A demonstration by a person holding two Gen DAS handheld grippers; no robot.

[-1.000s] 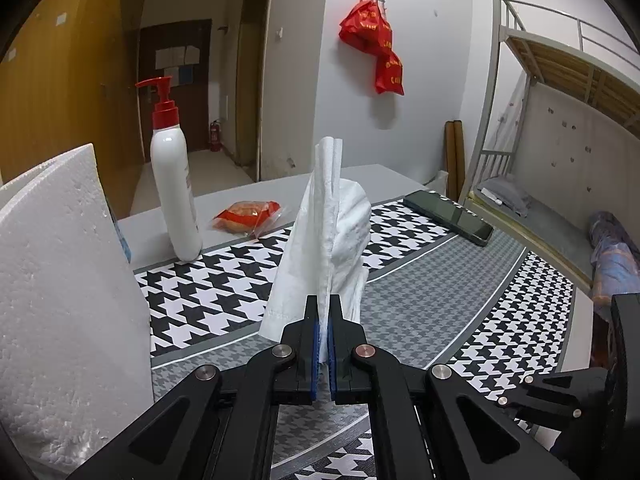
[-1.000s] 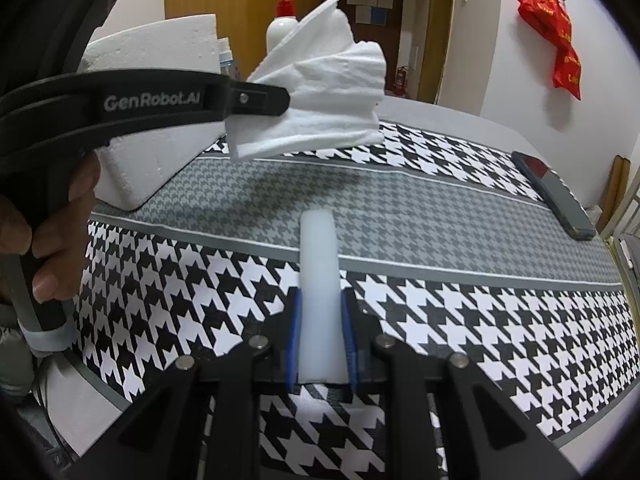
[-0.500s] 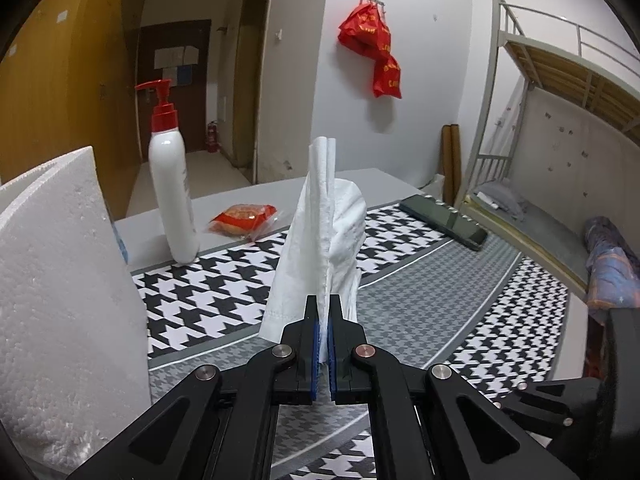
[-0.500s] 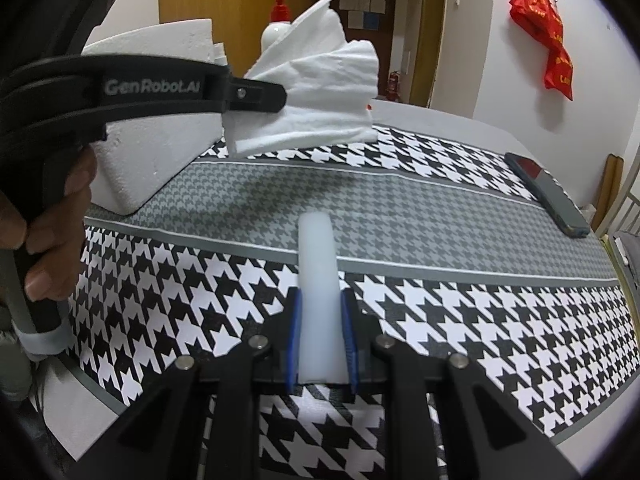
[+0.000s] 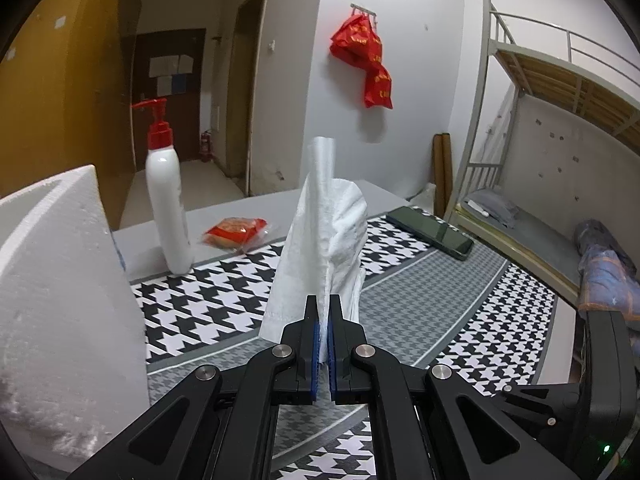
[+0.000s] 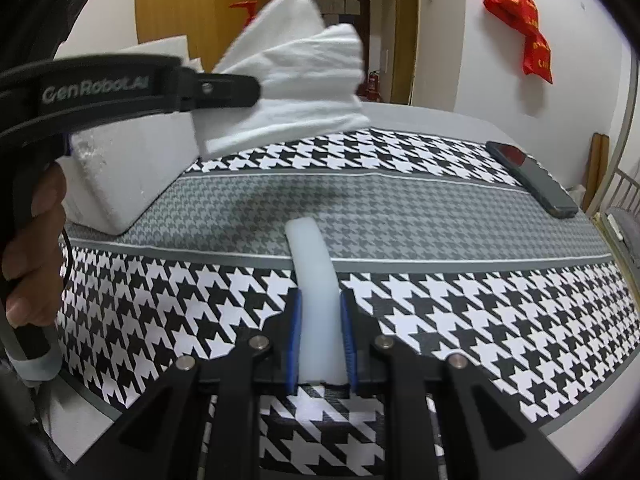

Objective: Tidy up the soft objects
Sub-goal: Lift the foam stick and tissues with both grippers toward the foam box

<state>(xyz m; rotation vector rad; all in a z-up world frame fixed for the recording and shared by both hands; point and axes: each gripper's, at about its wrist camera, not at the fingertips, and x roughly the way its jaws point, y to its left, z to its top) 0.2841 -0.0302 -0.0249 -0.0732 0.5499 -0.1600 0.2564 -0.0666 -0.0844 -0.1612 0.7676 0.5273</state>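
Note:
My left gripper point(image 5: 324, 320) is shut on a crumpled white tissue point(image 5: 324, 236) and holds it upright above the houndstooth mat point(image 5: 460, 300). In the right wrist view the same tissue point(image 6: 296, 92) hangs from the left gripper's fingers point(image 6: 216, 88) at the upper left, well above the mat point(image 6: 400, 200). My right gripper point(image 6: 320, 312) is shut on a white foam strip point(image 6: 314, 280) that sticks forward, low over the mat.
A white styrofoam block point(image 5: 60, 300) stands at the left; it also shows in the right wrist view point(image 6: 124, 168). A pump bottle point(image 5: 166, 200) and a red snack packet point(image 5: 234, 230) stand behind the mat. A black phone point(image 5: 430, 232) lies at the far right point(image 6: 532, 180).
The left gripper has risen with the tissue, which now sits higher and nearer in the right wrist view. The right gripper and its foam strip have hardly moved.

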